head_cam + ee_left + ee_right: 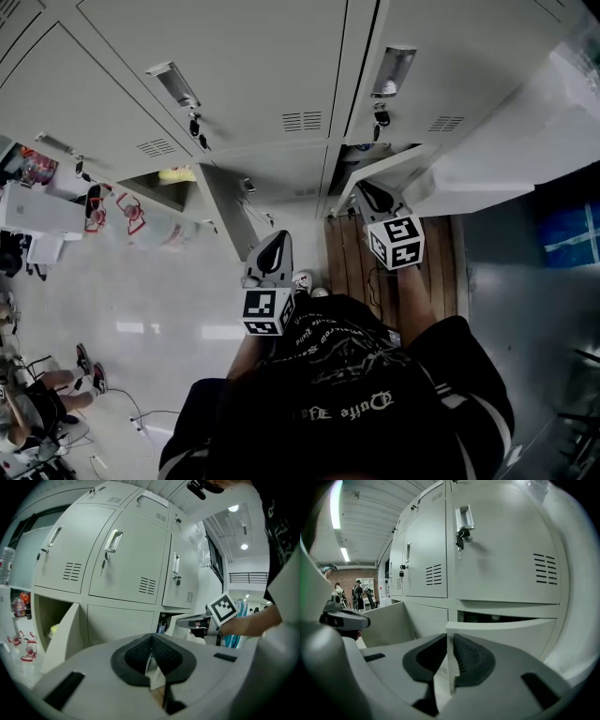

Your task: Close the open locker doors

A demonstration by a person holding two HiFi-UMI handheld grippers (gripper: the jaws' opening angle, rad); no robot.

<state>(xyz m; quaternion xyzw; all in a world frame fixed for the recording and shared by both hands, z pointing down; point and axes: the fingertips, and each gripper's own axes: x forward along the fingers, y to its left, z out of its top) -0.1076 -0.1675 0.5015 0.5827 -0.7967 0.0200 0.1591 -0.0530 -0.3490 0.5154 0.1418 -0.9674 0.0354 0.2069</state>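
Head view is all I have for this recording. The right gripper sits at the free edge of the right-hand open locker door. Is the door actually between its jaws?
Observer: Yes. In the right gripper view the edge of the right locker door stands between the jaws of the right gripper, and they look closed on it.
Reviewer: And the left gripper, is it on the other open door?
Observer: No. In the left gripper view the left locker door stands apart, off to one side of the left gripper. That gripper's jaws meet at the tips with no door between them.
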